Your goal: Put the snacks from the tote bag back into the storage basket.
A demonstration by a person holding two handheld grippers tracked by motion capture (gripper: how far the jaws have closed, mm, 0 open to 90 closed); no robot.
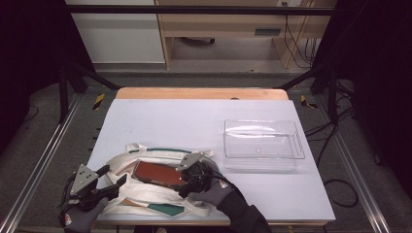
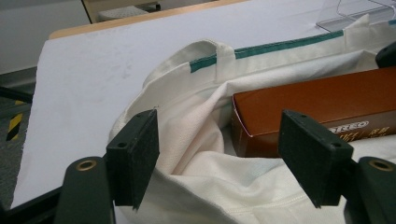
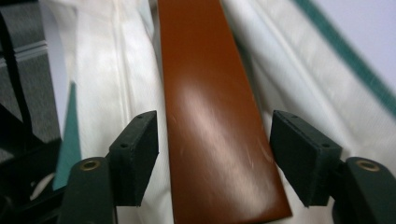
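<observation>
The box (image 1: 158, 174), a flat brown carton, lies in the open mouth of a cream bag (image 1: 145, 194) at the near edge of the bench (image 1: 184, 121). In the high view its long axis runs across the bench, tilted a little so the right end sits nearer the person. The right tool (image 1: 187, 182) is at that right end, held in a gloved hand (image 1: 214, 191) whose forearm comes in from the bottom edge. The left tool (image 1: 104, 182) sits at the bag's left side, pointing right toward the box, its hand (image 1: 77, 216) low at the bench corner. A clear tray (image 1: 262, 143) stands well apart on the right.

In the left gripper view, the left tool (image 2: 219, 154) is spread, with bag (image 2: 196, 140) cloth bunched between and below the pads and not pinched. The box (image 2: 317, 107) lies just beyond the right pad, one short end toward the bag's fold, its length running off to the right.

In the right gripper view, the right tool (image 3: 215, 158) is spread on either side of the box (image 3: 210, 107), the pads clear of its edges. The box's long axis runs straight away from the tool, with the bag (image 3: 289, 79) on both sides.
</observation>
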